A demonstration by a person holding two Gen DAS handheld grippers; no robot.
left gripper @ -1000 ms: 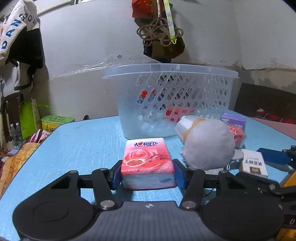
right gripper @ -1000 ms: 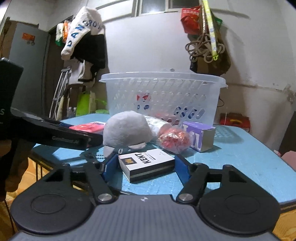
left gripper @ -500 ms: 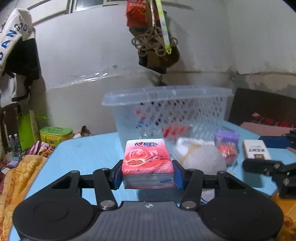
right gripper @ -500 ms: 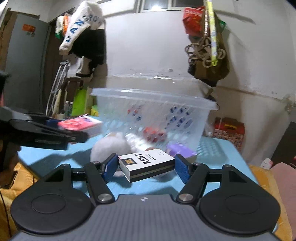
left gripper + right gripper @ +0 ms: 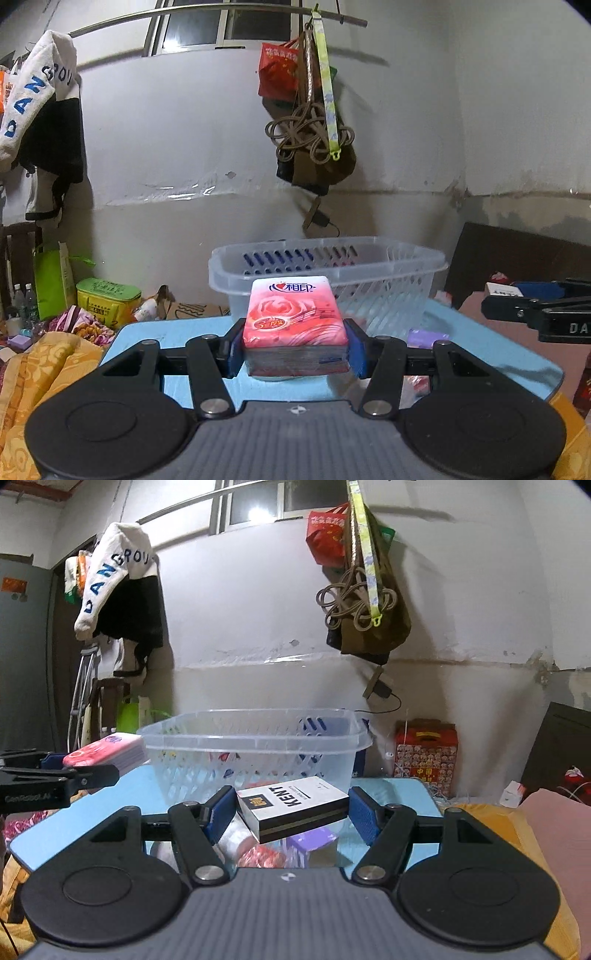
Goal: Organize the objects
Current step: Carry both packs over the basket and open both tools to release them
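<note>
Left wrist view
Left gripper (image 5: 295,347): jaws pinching the tissue pack (image 5: 294,325) by its two long sides, flat and level, lifted clear of the bench (image 5: 177,339).
Tissue pack handling: soft and light, by my reading; the film wrap looks slippery, and it will likely give under a hard squeeze. The side hold near the middle seems the right place.
Basket (image 5: 439,264): stands on the bench just beyond the pack, mouth open upward; its rim sits about level with the pack's far edge.
Room: open air above the rim; the near wall is the edge to clear.
Right gripper (image 5: 517,302): off to the right, apart from the pack.

Right wrist view
Right gripper (image 5: 291,812): jaws pinching the KENT box (image 5: 291,805), which sits skewed between the pads, one corner forward.
KENT box handling: stiff, light card; the skewed hold could let it twist, I judge.
Basket (image 5: 364,738): straight ahead, rim slightly above the box.
Below: a purple box (image 5: 314,843) and a red packet (image 5: 262,858) lie on the bench.
Left gripper (image 5: 79,775): at far left, near the basket's left wall; the two hands may crowd at the mouth.
</note>
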